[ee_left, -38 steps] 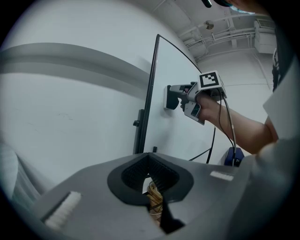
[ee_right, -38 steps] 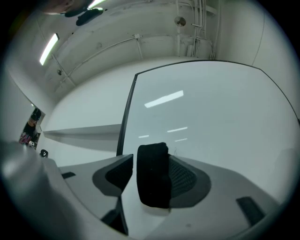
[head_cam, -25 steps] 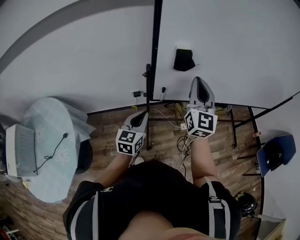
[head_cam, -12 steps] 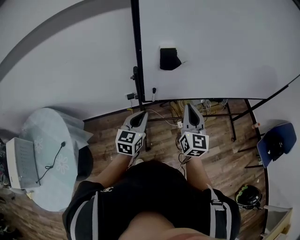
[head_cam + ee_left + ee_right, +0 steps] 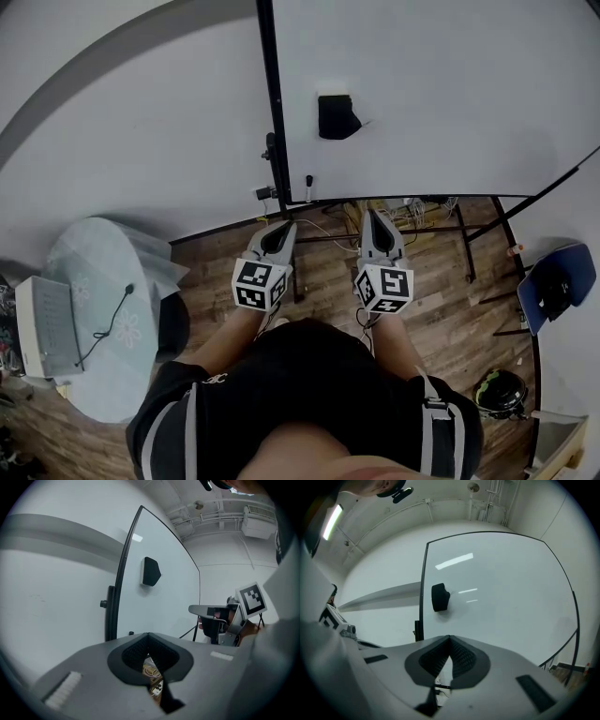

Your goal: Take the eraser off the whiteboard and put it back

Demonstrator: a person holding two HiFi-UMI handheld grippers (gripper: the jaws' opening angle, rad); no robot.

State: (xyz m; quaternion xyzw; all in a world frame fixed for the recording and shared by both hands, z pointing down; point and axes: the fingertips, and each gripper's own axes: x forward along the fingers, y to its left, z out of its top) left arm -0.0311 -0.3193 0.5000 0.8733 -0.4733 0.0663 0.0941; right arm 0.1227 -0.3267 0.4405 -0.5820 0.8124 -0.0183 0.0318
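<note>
A black eraser (image 5: 337,116) clings to the whiteboard (image 5: 450,103), near its black left frame edge. Both grippers hang low in front of my body, well below the eraser and apart from it. My left gripper (image 5: 279,231) is shut with nothing in it, and so is my right gripper (image 5: 372,218). From the left gripper view the eraser (image 5: 151,571) sits high on the board, beyond the closed jaw tips of the left gripper (image 5: 148,637), with the right gripper (image 5: 220,620) off to the side. The right gripper view shows the eraser (image 5: 440,597) above the meeting tips of the right gripper (image 5: 450,640).
The whiteboard stands on a black frame (image 5: 274,141) with legs over a wooden floor. Loose cables (image 5: 412,211) lie under it. A round glass table (image 5: 98,309) with a white device (image 5: 45,326) is at the left, a blue chair (image 5: 553,295) at the right.
My right gripper has dropped from just under the eraser down to the level of the left gripper, still shut. The left gripper has hardly moved. The eraser stays on the board.
</note>
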